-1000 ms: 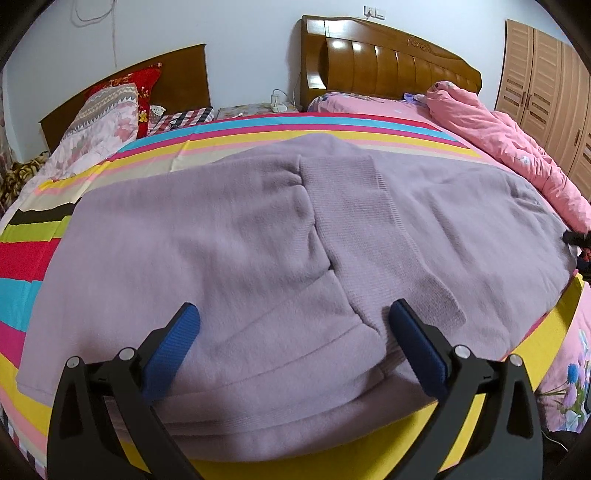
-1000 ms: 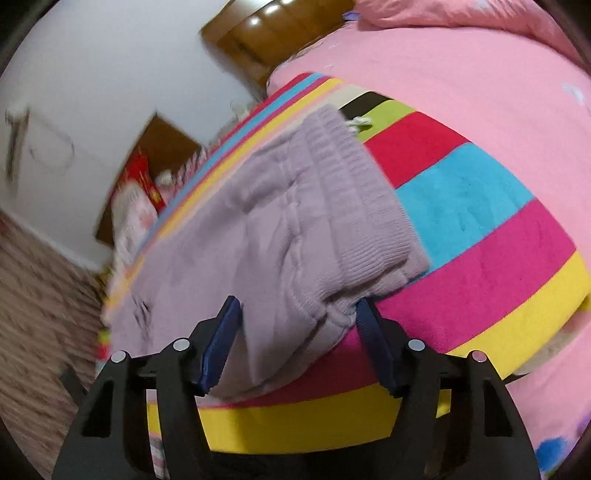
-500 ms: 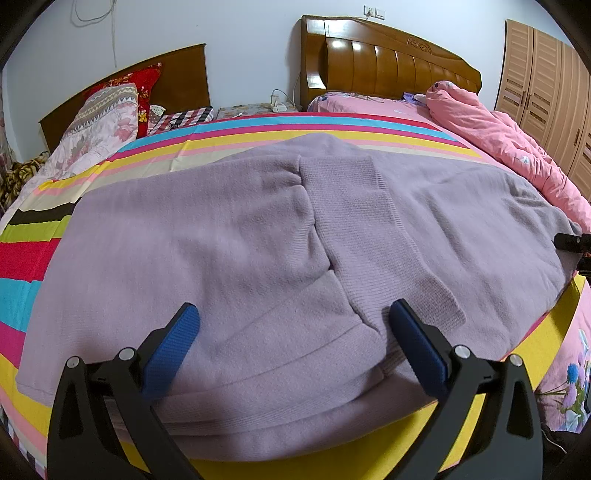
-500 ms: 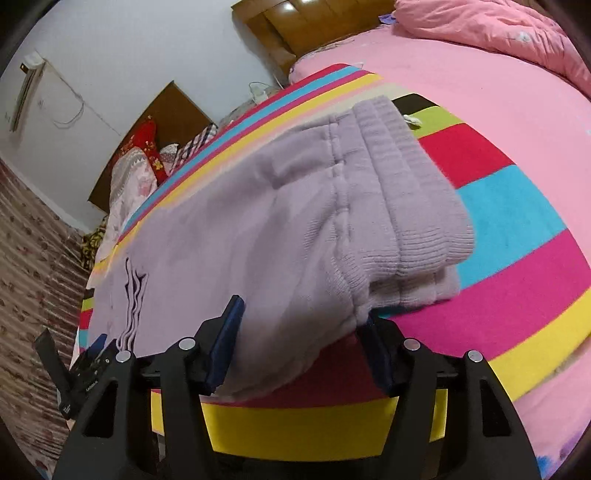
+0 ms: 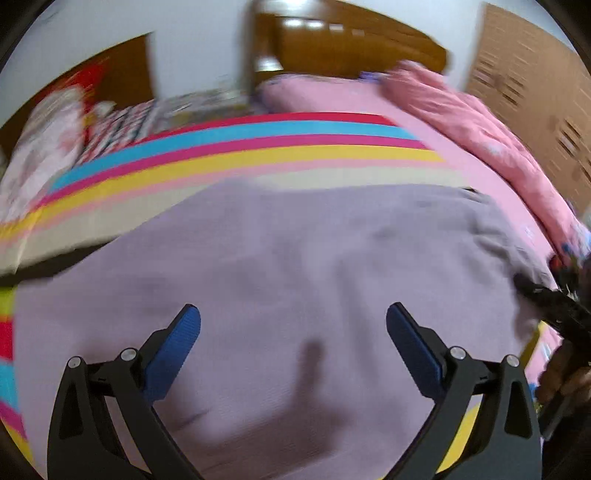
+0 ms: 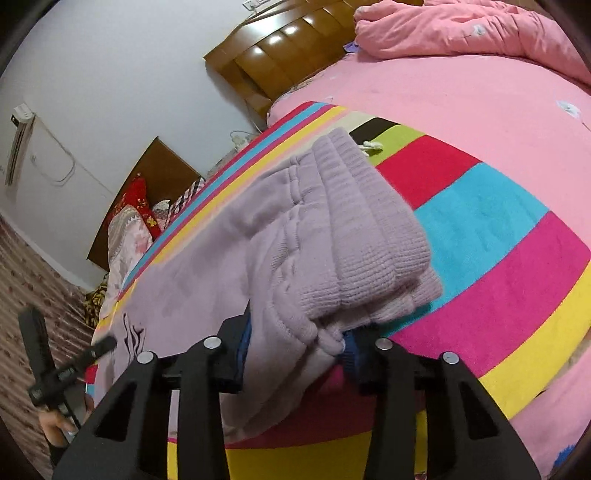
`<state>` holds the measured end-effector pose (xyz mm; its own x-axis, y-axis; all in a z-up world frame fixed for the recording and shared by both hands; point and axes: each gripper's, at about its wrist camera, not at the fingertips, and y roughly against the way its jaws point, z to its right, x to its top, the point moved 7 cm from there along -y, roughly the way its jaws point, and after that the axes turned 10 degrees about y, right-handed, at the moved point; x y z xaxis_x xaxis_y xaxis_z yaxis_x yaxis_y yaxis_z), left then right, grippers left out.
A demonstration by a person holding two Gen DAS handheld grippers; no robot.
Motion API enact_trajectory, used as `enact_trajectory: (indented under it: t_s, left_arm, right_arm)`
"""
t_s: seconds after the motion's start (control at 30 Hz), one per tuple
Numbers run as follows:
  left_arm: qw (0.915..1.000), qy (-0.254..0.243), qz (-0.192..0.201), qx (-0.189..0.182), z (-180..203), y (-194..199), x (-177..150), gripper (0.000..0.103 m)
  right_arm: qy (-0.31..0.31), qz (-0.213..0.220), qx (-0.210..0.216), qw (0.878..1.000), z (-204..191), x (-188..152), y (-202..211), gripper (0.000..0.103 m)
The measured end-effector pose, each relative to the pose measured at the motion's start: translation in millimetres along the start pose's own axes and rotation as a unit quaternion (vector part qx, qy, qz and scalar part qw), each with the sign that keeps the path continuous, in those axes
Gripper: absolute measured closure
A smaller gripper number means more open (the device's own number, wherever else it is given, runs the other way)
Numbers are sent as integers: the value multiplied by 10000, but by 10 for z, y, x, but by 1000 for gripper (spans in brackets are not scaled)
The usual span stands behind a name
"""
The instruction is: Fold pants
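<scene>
Lilac pants (image 5: 295,258) lie folded across the striped blanket (image 5: 258,155). In the blurred left wrist view my left gripper (image 5: 293,328) hangs open above the flat fabric with nothing between its blue pads (image 5: 177,343). In the right wrist view the ribbed waistband end of the pants (image 6: 354,229) lies on the coloured stripes. My right gripper (image 6: 297,347) is closing there, and its pads pinch the bunched near edge of the pants. The left gripper (image 6: 74,365) shows at the far left end of the pants, and the right gripper (image 5: 554,299) at the right edge of the left wrist view.
A crumpled pink quilt (image 6: 461,33) lies at the head of the pink bed by the wooden headboard (image 6: 273,48). Pillows (image 6: 129,229) are piled on the second bed. A wooden wardrobe (image 5: 535,92) stands to the right. The blanket's yellow edge (image 6: 295,458) runs below my right gripper.
My left gripper has swung away from the ribbed cuff, which is out of its view, and its picture is now blurred. My right gripper's jaws have narrowed onto the pants' near edge.
</scene>
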<state>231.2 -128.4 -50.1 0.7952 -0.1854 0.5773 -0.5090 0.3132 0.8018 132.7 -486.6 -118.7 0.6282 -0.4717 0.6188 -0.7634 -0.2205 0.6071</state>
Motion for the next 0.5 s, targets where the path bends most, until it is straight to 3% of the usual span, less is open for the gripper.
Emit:
enact_trajectory:
  t_s: [0.1, 0.17, 0.2, 0.27, 0.3, 0.33, 0.37, 0.4, 0.47, 0.5]
  left_arm:
    - [9973, -521, -341, 386, 382, -419, 38, 2]
    - [9955, -530, -645, 451, 525, -677, -65, 3]
    - [9964, -625, -321, 473, 645, -639, -91, 4]
    - [9923, -1130, -55, 499, 896, -555, -166, 7]
    - [9926, -1204, -110, 150, 1003, -521, -197, 7]
    - [9885, -1240, -453, -741, 1186, -483, -260, 5]
    - [9861, -1202, -575, -989, 1249, -475, -263, 5]
    - [9889, -1180, -455, -781, 1242, -478, -182, 5]
    - [9928, -1197, -38, 22, 1146, -535, 74, 5]
    - [9940, -1092, -37, 58, 1109, -592, 185, 5]
  right_arm:
    - [-22, 46, 14, 10000, 10, 10, -12, 64]
    - [1, 55, 11, 10000, 19, 16, -16, 64]
    - [7, 53, 39, 10000, 25, 0, 12, 64]
    - [-27, 41, 142, 9999, 18, 4, 11, 64]
    - [-14, 44, 162, 9999, -5, 0, 10, 64]
    - [13, 46, 159, 9999, -10, -2, 11, 64]
    - [12, 50, 157, 9999, -20, 2, 5, 64]
    - [-4, 61, 174, 9998, -22, -1, 6, 64]
    - [-26, 81, 218, 9997, -25, 5, -5, 64]
    - [-19, 85, 222, 9997, -28, 6, -5, 64]
